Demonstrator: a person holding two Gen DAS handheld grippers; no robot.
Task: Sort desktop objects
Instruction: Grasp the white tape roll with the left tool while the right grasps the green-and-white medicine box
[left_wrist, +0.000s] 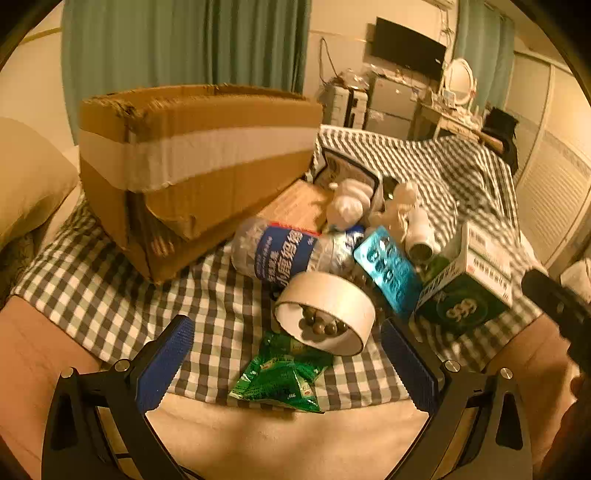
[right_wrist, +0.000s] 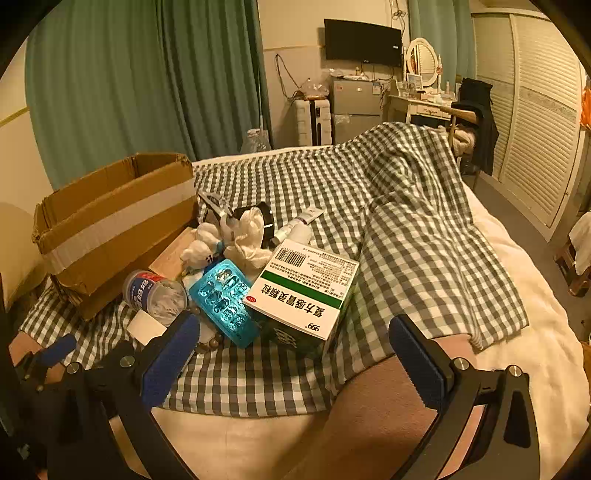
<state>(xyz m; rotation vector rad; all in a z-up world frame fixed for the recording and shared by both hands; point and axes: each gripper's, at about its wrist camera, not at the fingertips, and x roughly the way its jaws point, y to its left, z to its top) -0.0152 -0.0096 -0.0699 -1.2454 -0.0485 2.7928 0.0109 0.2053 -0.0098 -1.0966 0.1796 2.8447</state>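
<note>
A pile of objects lies on a checked cloth (left_wrist: 110, 295) on a bed. In the left wrist view I see a green sachet (left_wrist: 284, 373), a roll of white tape (left_wrist: 325, 314) with brown beads inside it, a crushed water bottle (left_wrist: 288, 254), a teal blister pack (left_wrist: 388, 269) and a green-and-white medicine box (left_wrist: 465, 284). My left gripper (left_wrist: 288, 365) is open, its blue pads either side of the sachet and tape. My right gripper (right_wrist: 291, 354) is open, just before the medicine box (right_wrist: 306, 291) and blister pack (right_wrist: 225, 302).
An open cardboard box (left_wrist: 192, 162) stands at the left back, also in the right wrist view (right_wrist: 110, 221). White crumpled tissues (right_wrist: 247, 232), a white bottle (left_wrist: 421, 236) and small tubes lie behind the pile. A bare leg (right_wrist: 376, 413) lies under the right gripper.
</note>
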